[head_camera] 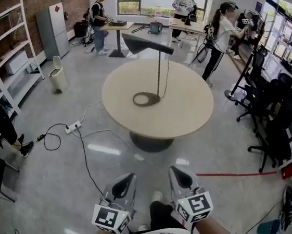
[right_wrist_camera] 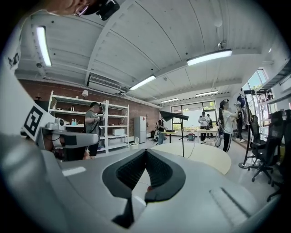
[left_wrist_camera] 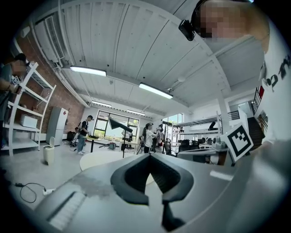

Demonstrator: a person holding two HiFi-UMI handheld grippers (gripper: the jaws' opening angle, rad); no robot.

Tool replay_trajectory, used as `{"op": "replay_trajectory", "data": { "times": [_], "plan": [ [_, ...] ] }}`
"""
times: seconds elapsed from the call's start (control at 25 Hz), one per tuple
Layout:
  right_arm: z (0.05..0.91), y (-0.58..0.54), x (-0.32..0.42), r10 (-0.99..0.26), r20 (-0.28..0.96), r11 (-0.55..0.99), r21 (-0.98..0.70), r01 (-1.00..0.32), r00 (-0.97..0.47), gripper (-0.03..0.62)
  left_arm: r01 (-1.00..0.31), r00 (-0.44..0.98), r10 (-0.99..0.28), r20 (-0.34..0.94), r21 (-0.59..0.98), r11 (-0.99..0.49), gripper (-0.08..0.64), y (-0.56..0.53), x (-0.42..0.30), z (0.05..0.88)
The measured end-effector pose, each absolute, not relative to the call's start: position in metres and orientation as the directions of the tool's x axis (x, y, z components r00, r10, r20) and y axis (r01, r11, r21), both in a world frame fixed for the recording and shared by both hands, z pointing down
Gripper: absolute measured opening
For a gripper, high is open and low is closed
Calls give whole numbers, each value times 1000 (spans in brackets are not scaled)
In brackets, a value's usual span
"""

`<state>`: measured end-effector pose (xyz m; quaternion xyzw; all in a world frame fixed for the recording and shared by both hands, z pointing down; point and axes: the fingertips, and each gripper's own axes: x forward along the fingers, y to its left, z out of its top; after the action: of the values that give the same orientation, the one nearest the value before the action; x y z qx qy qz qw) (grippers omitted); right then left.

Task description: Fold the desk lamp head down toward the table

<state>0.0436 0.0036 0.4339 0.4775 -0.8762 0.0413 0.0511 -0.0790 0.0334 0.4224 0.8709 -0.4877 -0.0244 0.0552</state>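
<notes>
Furthest left in the head view stands a white shelving rack point(head_camera: 22, 87), with a grey refrigerator point(head_camera: 52, 30) further back and a white waste bin point(head_camera: 57, 74) on the floor between them. A white power strip point(head_camera: 73, 128) lies on the grey floor point(head_camera: 47, 172), with black cables looping away from it.

Low in the frame, the left claw point(head_camera: 126, 182) is held close to the person's body, over the floor. Its own view shows the two jaws brought together at the tips with nothing between them.

In the middle of the room is a round, pale tabletop point(head_camera: 187, 109) on a single pedestal. The desk lamp point(head_camera: 159, 75) stands upright on it. Its flat ring base point(head_camera: 136, 101) rests on the surface, and a thin straight stem rises from the ring's right side. The dark lamp head point(head_camera: 145, 42) sits raised at the top, reaching out to the left of the stem and only slightly tilted. A thin cord hangs beside the stem. The lamp is well apart from both claws.

The right claw point(head_camera: 177, 174) is just beside the left one. In its own view it is likewise closed tip to tip and empty, and it points toward the tabletop.

Further right, a red tape line point(head_camera: 236, 174) runs across the floor, and black office chairs point(head_camera: 277, 120) crowd the right edge. A person in a white top point(head_camera: 220, 32) stands beyond the tabletop.
</notes>
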Motion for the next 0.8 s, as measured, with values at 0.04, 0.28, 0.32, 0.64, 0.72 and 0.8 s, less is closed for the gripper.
{"op": "replay_trajectory", "data": {
  "times": [0.04,0.28,0.32,0.64,0.72,0.8],
  "plan": [
    [435,-8,41,-828,125,547,-31,-836,-547,9,-852,515,-857,14,115,-510,6,23,-81,423],
    [437,-97,48,-829,105,551,-9,-834,-549,9,-892,445,-896,-1,92,-443,6,-57,-86,423],
    [436,-112,50,-830,103,551,2,-834,-548,9,-898,433,-901,-5,86,-432,6,-72,-86,422],
    [421,-231,71,-814,93,578,26,-816,-574,9,-927,365,-930,-46,74,-368,6,-192,-67,402],
    [417,-254,72,-810,90,584,48,-810,-579,9,-932,353,-934,-50,71,-355,6,-215,-64,400],
    [413,-279,71,-813,91,582,67,-811,-575,9,-938,336,-941,-50,74,-339,6,-237,-66,398]
  ]
}}
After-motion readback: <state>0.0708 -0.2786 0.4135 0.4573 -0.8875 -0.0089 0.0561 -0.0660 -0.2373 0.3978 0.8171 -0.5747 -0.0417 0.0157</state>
